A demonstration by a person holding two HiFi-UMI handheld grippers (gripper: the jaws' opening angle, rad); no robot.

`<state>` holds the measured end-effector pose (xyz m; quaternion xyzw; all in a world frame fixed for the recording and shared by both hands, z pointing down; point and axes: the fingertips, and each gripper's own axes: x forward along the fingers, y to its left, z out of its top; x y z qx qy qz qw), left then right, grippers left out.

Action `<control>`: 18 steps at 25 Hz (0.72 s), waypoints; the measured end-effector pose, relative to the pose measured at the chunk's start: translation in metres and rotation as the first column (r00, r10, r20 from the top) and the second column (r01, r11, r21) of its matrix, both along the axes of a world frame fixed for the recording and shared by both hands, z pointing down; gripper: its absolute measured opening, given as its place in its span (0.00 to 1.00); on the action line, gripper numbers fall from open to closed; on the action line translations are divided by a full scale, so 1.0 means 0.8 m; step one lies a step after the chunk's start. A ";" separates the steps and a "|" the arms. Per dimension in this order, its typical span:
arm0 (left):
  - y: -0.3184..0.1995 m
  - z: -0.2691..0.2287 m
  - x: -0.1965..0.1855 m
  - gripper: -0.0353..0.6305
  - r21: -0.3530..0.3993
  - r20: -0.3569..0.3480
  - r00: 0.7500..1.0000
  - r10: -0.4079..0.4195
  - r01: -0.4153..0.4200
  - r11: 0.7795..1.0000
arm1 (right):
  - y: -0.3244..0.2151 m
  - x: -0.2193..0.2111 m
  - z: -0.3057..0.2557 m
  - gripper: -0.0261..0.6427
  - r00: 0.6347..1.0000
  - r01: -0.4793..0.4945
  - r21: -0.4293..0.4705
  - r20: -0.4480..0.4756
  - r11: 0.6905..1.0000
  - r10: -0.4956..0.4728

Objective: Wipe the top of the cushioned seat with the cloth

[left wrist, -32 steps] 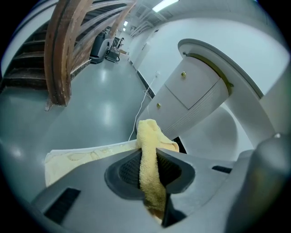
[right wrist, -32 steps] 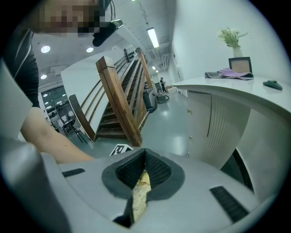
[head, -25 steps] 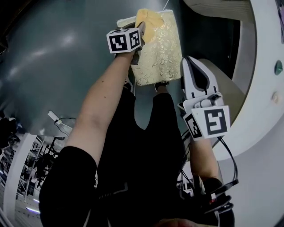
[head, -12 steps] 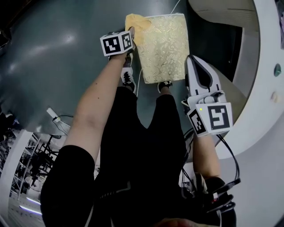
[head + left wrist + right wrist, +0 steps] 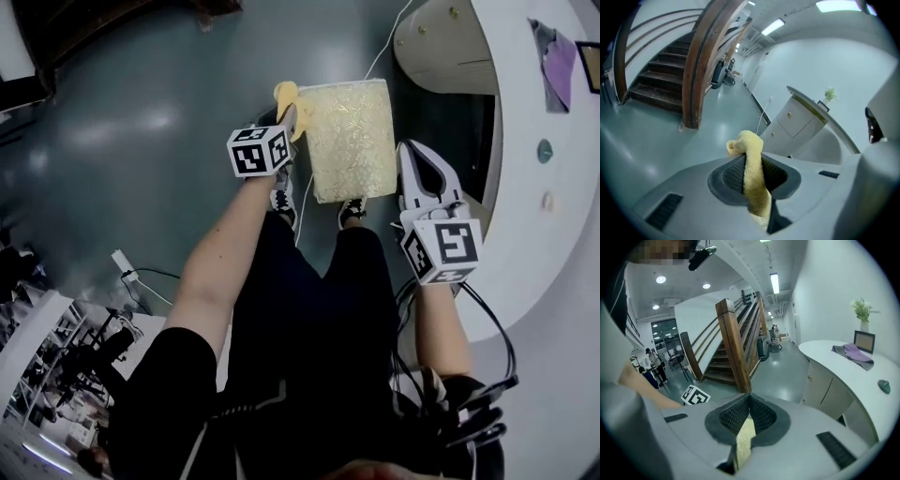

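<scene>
Grey floor point(image 5: 141, 141) under the gold cushioned seat point(image 5: 352, 141). Right gripper point(image 5: 418, 156) just beside the seat's right edge, jaws closed together, holding nothing. Left gripper point(image 5: 286, 122) at the far left corner, jaws clamped on the yellow cloth point(image 5: 285, 94).

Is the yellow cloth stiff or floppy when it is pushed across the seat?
Probably floppy: the cloth folds over above the shut left gripper. Its fuzzy pile likely drags, not slides, on the textured seat.
</scene>
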<state>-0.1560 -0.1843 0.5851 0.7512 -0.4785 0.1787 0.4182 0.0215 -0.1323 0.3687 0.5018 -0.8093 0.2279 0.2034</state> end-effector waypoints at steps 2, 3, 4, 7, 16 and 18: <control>-0.006 -0.056 -0.014 0.15 0.069 -0.024 0.999 -0.021 0.022 0.997 | -0.002 -0.015 -0.030 0.05 1.000 0.015 0.031 0.011 0.999 -0.016; -0.006 -0.082 -0.017 0.15 0.101 -0.033 0.999 -0.025 0.029 0.994 | -0.001 -0.020 -0.044 0.05 0.999 0.031 0.049 0.015 0.998 -0.032; -0.003 -0.107 -0.018 0.15 0.127 -0.040 0.999 -0.028 0.032 0.991 | 0.001 -0.022 -0.057 0.05 0.999 0.049 0.065 0.011 0.997 -0.050; 0.014 -0.183 -0.013 0.15 0.186 -0.062 0.998 -0.020 0.032 0.982 | 0.014 -0.023 -0.096 0.05 0.997 0.076 0.079 -0.010 0.994 -0.076; 0.038 -0.365 -0.005 0.15 0.430 -0.010 0.996 0.087 -0.074 0.900 | 0.015 -0.008 -0.196 0.05 0.998 0.062 0.131 0.003 0.990 -0.063; 0.040 -0.400 -0.009 0.15 0.453 0.004 0.995 0.103 -0.093 0.886 | 0.009 -0.006 -0.223 0.05 0.998 0.060 0.159 0.007 0.986 -0.062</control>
